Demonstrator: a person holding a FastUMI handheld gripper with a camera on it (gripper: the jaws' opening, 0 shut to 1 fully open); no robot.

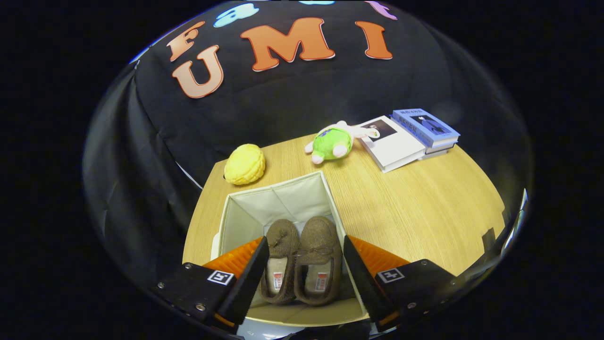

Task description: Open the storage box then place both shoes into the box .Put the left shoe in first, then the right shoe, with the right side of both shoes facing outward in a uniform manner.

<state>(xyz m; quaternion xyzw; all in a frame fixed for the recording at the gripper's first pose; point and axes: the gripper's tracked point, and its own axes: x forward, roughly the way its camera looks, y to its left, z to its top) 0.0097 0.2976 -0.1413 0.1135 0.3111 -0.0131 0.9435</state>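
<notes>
Hovering released, hand-held gripper [306, 250] straddles both shoes [302, 257] in the box [276, 193]; toys [288, 153] beyond.

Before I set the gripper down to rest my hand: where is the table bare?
The widest bare patch of table lies beside the box, below the books. A narrow strip runs between the box and the yellow toy and green plush. The box is crowded: both shoes fill it, seen between the open gripper's fingers.
</notes>
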